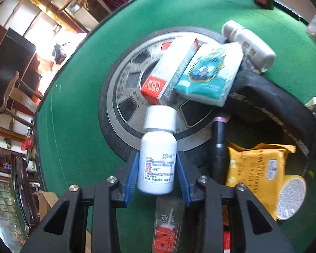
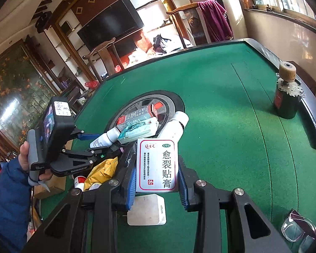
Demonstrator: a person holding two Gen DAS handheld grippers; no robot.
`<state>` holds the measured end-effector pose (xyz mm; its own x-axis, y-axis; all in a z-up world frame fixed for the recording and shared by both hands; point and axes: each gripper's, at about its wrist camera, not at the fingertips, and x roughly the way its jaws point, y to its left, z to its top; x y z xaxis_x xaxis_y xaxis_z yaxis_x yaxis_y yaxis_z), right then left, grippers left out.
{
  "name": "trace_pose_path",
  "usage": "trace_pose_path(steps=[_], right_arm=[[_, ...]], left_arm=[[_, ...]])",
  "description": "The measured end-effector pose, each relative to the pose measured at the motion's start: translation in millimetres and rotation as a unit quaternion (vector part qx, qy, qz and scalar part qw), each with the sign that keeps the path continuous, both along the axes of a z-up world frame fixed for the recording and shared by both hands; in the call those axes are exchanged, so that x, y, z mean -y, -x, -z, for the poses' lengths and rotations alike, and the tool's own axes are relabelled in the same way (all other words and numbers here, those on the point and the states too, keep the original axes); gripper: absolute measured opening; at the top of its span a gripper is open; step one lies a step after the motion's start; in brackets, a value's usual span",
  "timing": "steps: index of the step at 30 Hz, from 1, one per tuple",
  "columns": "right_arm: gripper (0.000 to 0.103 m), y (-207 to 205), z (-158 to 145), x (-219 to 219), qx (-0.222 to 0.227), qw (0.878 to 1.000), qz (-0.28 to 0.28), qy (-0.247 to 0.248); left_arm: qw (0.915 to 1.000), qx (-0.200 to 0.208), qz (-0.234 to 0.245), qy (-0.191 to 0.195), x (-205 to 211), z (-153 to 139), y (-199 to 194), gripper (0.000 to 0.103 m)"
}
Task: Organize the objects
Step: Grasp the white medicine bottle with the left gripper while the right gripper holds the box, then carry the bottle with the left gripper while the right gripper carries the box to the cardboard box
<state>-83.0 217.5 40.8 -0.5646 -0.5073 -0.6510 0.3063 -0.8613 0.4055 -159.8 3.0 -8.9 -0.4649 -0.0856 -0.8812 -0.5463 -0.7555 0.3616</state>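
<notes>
On a green worktop (image 1: 73, 105), the left tongs (image 1: 158, 175) grip a white pill bottle (image 1: 158, 158) between blue pads (image 1: 132, 175), cap pointing away, at the near rim of the worktop's round centre hub (image 1: 124, 97). On the hub, just beyond the bottle, lie a red-and-white carton (image 1: 170, 71) and a teal tissue pack (image 1: 210, 73), with a second white bottle (image 1: 248, 44) to the far right. The right tongs (image 2: 158, 177) clasp a flat white box (image 2: 157, 164) with red-bordered print. Near right, a yellow packet (image 1: 257, 168) sits in a dark bag (image 1: 273, 97).
</notes>
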Motion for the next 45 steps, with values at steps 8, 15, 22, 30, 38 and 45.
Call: trace_pose_path(steps=[8, 15, 22, 30, 38, 45], right_arm=[[0.035, -5.7, 2.4, 16.2, -0.002, 1.0, -0.03, -0.005], [0.035, -5.2, 5.2, 17.0, 0.001, 1.0, -0.028, -0.006], [0.035, -7.6, 3.1, 24.8, -0.002, 0.999, -0.037, -0.012], [0.035, -19.8, 7.6, 52.1, 0.002, 0.998, -0.065, -0.016], [0.035, -35.5, 10.8, 87.5, 0.012, 0.995, -0.095, -0.004], [0.035, -43.7, 11.0, 119.3, 0.018, 0.993, -0.117, -0.003]], left_arm=[[0.9909, -0.013, -0.098, -0.092, 20.1, -5.0, -2.0, 0.033], [0.9738, -0.01, -0.166, -0.155, 34.2, -10.8, -23.2, 0.033], [0.9539, -0.067, -0.208, -0.206, 46.9, -37.8, -65.2, 0.033], [0.9303, -0.142, -0.221, -0.256, 45.4, -62.5, -130.2, 0.033], [0.9208, -0.18, -0.224, -0.264, 54.7, -75.1, -174.0, 0.033], [0.9111, -0.202, -0.232, -0.275, 72.3, -84.2, -195.0, 0.033]])
